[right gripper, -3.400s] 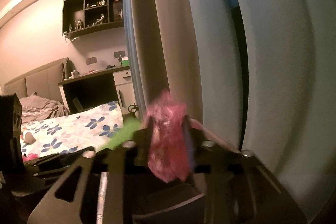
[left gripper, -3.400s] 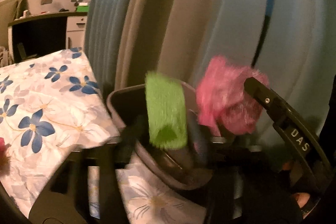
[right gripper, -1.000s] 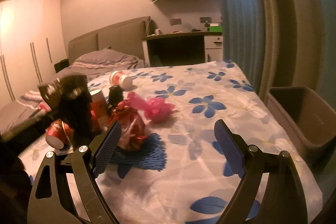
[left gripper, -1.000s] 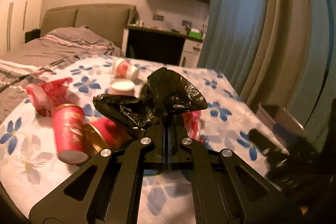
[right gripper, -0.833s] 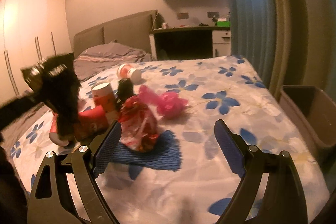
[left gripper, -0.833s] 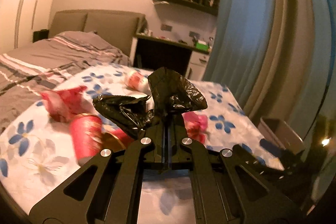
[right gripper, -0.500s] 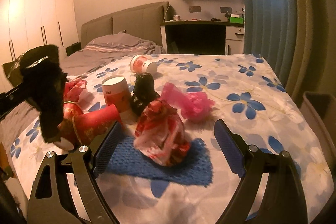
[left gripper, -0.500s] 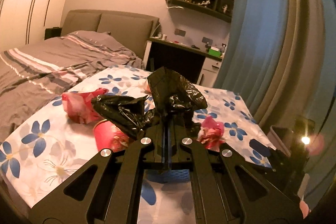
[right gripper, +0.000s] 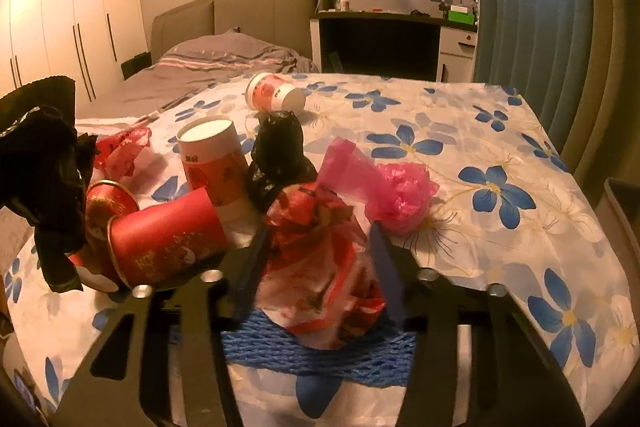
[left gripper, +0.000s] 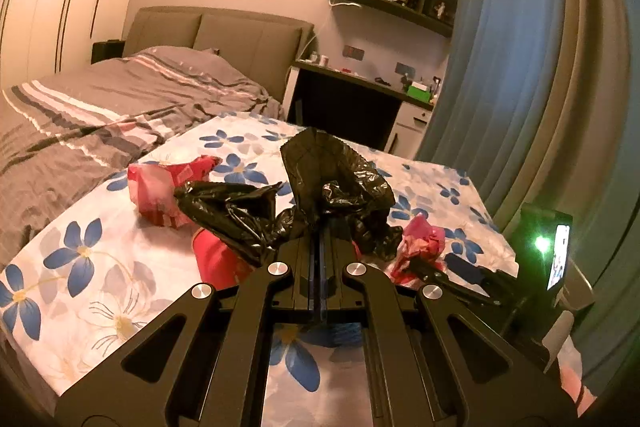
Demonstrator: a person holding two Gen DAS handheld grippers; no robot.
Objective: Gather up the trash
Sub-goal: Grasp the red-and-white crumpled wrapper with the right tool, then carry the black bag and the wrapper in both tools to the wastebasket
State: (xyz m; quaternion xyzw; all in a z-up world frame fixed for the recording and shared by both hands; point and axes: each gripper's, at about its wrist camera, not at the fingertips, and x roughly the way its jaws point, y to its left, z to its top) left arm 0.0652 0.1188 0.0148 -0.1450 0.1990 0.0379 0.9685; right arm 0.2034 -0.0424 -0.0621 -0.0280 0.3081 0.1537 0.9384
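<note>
Trash pickup: our left gripper [left gripper: 318, 227] pinched the black bag [left gripper: 320, 183]; right gripper [right gripper: 316, 259] straddled the red wrapper [right gripper: 320, 259], part-open, so we judged squeezing its middle best.

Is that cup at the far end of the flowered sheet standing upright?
No, in the right wrist view the far cup lies tipped on its side on the flowered sheet, its white rim pointing sideways.
</note>
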